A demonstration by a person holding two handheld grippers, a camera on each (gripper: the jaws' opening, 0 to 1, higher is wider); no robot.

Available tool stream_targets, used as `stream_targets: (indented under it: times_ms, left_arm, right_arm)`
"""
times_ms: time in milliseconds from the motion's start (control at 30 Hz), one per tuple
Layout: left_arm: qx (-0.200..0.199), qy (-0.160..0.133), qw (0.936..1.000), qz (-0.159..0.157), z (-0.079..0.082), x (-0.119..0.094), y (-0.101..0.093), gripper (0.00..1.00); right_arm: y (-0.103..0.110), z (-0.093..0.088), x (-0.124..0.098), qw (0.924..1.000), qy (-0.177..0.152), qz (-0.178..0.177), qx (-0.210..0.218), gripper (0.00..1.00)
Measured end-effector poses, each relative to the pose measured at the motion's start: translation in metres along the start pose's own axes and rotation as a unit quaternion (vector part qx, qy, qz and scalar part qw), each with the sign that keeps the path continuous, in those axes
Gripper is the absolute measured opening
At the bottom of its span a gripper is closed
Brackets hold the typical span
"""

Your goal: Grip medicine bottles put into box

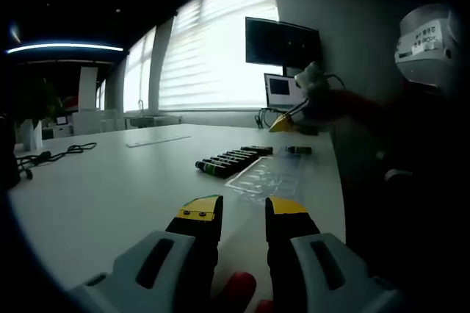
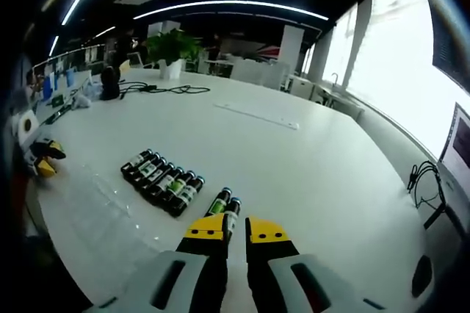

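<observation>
Broadly, a large white surface [image 2: 308, 159] fills an office with bright blinds [image 1: 213, 48] along the far wall, a dark monitor [image 1: 283, 42] high on the right, and ceiling strip lights. In the right gripper view a potted plant [image 2: 170, 50] and black cables [image 2: 165, 90] sit at the far end of the surface, and a long flat strip [image 2: 257, 115] lies beyond the middle.

The bottles [image 2: 163, 180] lie on their sides in a tight row, left of and just beyond the right gripper [image 2: 235, 231]. They are small and dark with black caps and green or pale labels. Two more bottles [image 2: 223, 205] lie apart from the row, side by side, right at the tips of this gripper; its yellow-tipped jaws stand a narrow gap apart, holding nothing.

In the left gripper view the same row [image 1: 233, 160] lies well beyond the left gripper [image 1: 244, 211], and a clear plastic box [image 1: 273, 175] sits between them, slightly right. A lone pair of bottles [image 1: 297, 150] lies further right, under the other gripper's yellow tips. The left gripper's jaws stand apart and empty, above bare surface.
</observation>
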State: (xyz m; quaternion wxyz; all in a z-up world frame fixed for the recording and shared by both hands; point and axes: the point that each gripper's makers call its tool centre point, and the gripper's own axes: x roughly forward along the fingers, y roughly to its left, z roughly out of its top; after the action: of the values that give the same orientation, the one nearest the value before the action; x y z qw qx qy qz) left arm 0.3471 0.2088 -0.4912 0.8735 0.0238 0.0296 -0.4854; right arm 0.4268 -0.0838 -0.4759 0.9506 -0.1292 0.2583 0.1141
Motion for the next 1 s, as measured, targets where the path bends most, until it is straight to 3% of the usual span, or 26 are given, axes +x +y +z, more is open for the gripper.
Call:
stream_targets:
  times_ms: [467,1000]
  left_arm:
    - [-0.001,-0.001,1.0000,-0.002,0.000,-0.001,0.001,0.18]
    - [-0.002,-0.002,1.0000,-0.003,0.000,-0.001,0.000,0.18]
  right_arm:
    - [0.005,-0.017,0.030,0.9988,0.042,0.024,0.012,0.05]
    - [0.004,-0.023,0.043,0.9975,0.062,0.026,0.021,0.05]
